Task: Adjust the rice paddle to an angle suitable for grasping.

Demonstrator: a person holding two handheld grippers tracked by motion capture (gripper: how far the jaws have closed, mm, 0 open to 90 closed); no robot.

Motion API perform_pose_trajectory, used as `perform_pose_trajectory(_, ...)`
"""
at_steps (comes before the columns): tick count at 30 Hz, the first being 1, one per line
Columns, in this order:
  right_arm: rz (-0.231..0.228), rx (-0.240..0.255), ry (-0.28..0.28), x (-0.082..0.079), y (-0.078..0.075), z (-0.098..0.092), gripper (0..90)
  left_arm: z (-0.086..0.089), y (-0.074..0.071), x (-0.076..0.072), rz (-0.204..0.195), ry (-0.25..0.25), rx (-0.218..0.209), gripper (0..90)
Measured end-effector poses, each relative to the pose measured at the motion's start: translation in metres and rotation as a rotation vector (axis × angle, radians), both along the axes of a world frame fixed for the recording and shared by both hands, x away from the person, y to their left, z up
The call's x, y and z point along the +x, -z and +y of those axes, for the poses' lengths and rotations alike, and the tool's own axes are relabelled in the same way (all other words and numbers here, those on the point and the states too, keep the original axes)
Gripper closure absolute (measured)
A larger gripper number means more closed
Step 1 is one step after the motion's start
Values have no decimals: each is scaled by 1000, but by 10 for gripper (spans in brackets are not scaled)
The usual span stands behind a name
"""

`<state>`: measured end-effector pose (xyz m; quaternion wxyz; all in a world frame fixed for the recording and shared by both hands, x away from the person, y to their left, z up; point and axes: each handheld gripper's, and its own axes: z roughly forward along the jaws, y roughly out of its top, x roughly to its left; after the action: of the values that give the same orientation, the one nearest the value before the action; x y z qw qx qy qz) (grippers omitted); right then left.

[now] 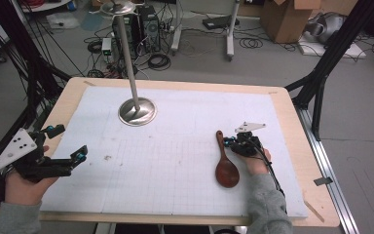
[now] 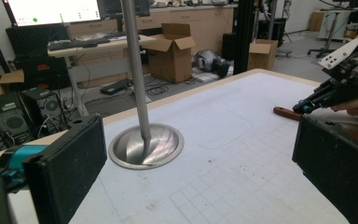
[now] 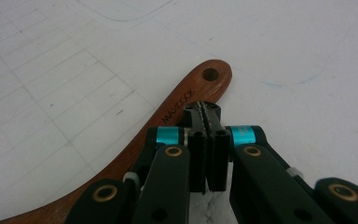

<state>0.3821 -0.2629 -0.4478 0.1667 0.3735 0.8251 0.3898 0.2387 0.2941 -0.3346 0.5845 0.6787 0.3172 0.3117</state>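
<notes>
A dark wooden spoon (image 1: 226,168) lies flat on the white gridded mat (image 1: 175,161), bowl toward the person and handle pointing away. My right gripper (image 1: 231,142) rests at the handle's far end. In the right gripper view its jaws (image 3: 204,112) are pressed together with nothing between them, their tips over the handle (image 3: 186,95) near the hanging hole. My left gripper (image 1: 69,142) hovers at the mat's left edge, jaws spread wide and empty (image 2: 200,172). From the left gripper view, the right gripper (image 2: 307,105) sits on the spoon handle (image 2: 284,112).
A metal stand with a round base (image 1: 137,111) and a tall thin pole rises from the mat's far left part, also seen as the stand base (image 2: 147,147). The wooden table edge (image 1: 292,122) frames the mat. Cables, boxes and black frame legs lie beyond.
</notes>
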Motion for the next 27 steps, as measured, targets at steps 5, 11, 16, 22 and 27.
perform_pose_trajectory(5, 3, 3, -7, 0, -1, 3, 895, 2, 1, 0, 6, -9, 4, 33)
perform_pose_trajectory(11, 8, -2, -22, 1, -1, 7, 895, 3, 1, -2, 7, -12, 5, 33)
perform_pose_trajectory(16, 9, -9, -51, 1, -2, 12, 895, 5, 1, -3, 5, -18, 5, 33)
perform_pose_trajectory(22, 3, -21, -76, 1, -2, 18, 895, 6, 1, -4, 5, -25, 5, 33)
perform_pose_trajectory(27, 7, -29, -87, 2, -3, 23, 895, 7, 1, -5, 6, -29, 6, 32)
